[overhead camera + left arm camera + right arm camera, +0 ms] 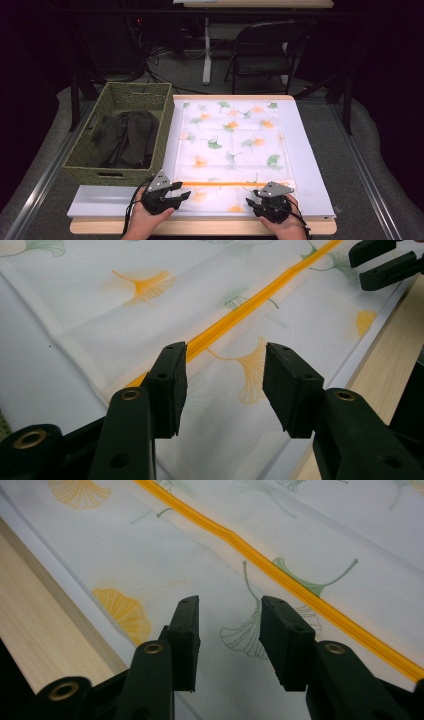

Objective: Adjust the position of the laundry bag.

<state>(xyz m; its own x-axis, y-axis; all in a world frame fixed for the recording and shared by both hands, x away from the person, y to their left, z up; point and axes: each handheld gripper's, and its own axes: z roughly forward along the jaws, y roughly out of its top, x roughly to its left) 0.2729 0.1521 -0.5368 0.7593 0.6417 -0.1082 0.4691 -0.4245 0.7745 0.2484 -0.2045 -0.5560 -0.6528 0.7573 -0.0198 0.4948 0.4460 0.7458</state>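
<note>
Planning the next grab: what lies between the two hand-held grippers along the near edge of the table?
In the high view, only the leaf-print cloth with its orange stripe spans between the left hand-held gripper and right hand-held gripper.

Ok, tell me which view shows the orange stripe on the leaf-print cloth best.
The high view: the orange stripe runs whole across the cloth, just beyond both tools. The left gripper view shows a close diagonal stretch; the right gripper view shows another with a slight kink.
</note>
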